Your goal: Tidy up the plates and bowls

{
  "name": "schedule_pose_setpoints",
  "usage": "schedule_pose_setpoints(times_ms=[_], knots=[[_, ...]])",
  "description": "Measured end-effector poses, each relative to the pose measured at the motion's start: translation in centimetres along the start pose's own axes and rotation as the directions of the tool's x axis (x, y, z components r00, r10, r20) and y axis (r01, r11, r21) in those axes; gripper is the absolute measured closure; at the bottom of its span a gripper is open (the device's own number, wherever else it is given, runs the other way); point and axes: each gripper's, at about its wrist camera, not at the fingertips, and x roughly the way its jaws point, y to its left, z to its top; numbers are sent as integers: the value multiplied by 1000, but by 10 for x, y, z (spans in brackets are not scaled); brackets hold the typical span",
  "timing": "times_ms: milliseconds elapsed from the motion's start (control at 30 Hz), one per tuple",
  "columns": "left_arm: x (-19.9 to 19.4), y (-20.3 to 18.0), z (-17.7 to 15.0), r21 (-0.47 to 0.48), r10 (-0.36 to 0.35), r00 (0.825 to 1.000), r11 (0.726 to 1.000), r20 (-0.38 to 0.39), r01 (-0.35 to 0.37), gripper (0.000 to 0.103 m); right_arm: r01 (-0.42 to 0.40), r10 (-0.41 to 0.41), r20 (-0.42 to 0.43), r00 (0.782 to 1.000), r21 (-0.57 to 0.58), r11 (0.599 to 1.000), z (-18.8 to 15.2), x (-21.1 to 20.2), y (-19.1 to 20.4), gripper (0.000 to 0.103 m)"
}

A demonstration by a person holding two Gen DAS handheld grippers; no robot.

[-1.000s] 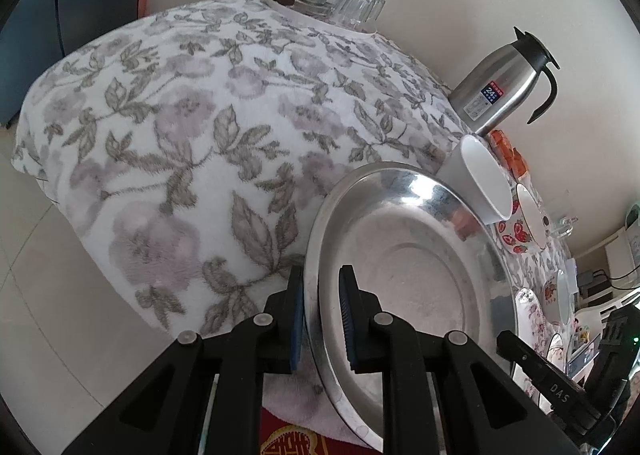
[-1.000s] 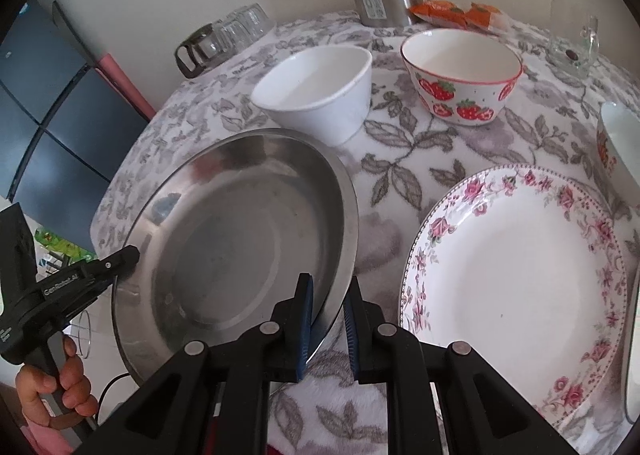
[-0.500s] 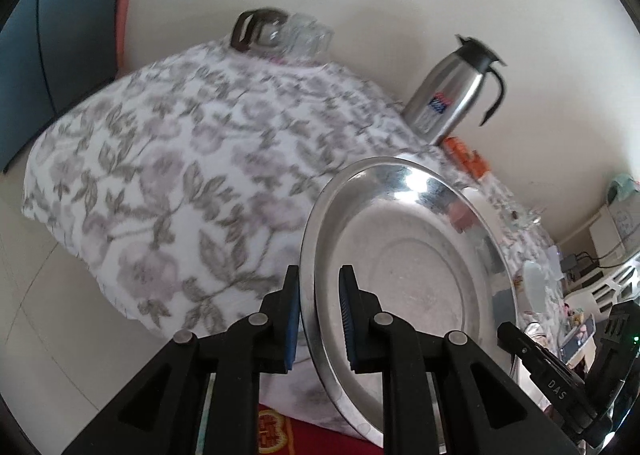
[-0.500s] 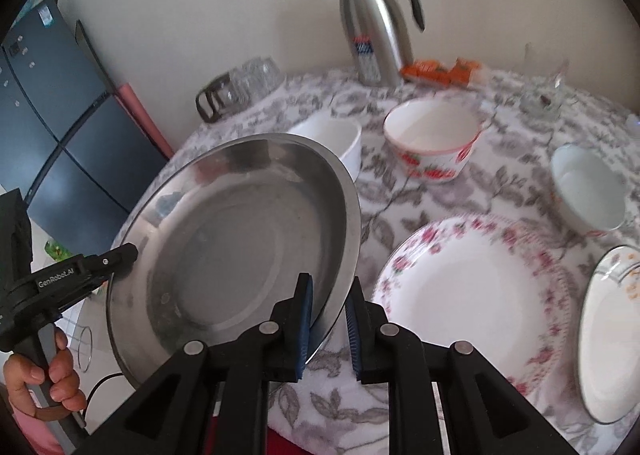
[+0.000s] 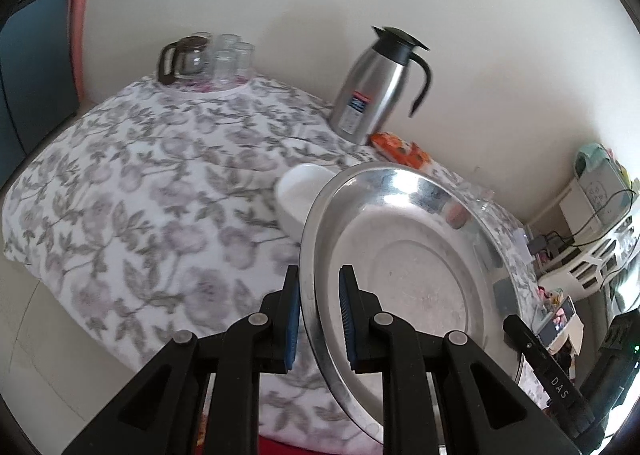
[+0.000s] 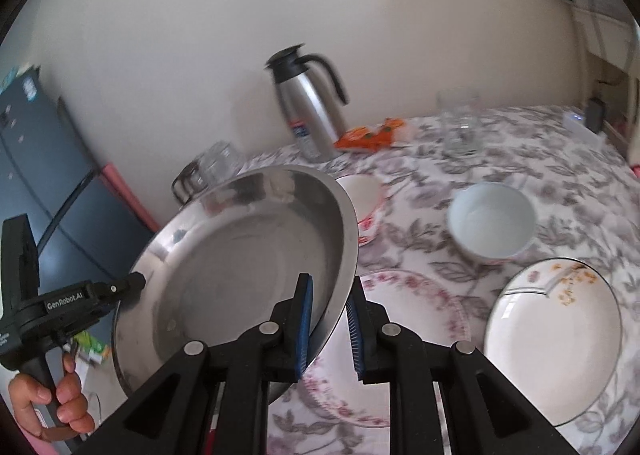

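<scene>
The table (image 6: 520, 151), covered by a floral cloth, carries all items. The steel plate (image 6: 240, 263) is held tilted clear above the table's near edge: the left gripper (image 5: 319, 287) is closed on one side of its rim and the right gripper (image 6: 328, 295) is closed on the opposite side. On the table beyond the steel plate lie a pink-flowered plate (image 6: 412, 303) partly under it, a white plate (image 6: 556, 343) further right, a white bowl (image 6: 492, 225), a strawberry bowl (image 6: 366, 207), and a flask (image 6: 310, 107) at the wall.
</scene>
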Motion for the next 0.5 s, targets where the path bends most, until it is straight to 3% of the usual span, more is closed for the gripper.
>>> schedule_pose_setpoints(times_ms=[367, 500], knots=[[29, -77, -4, 61, -34, 998, 997, -45, 36, 86, 101, -111, 63, 992, 139, 985, 10, -27, -65, 83], [44, -84, -6, 43, -42, 997, 998, -67, 45, 86, 143, -152, 50, 987, 149, 978, 11, -24, -77, 83]])
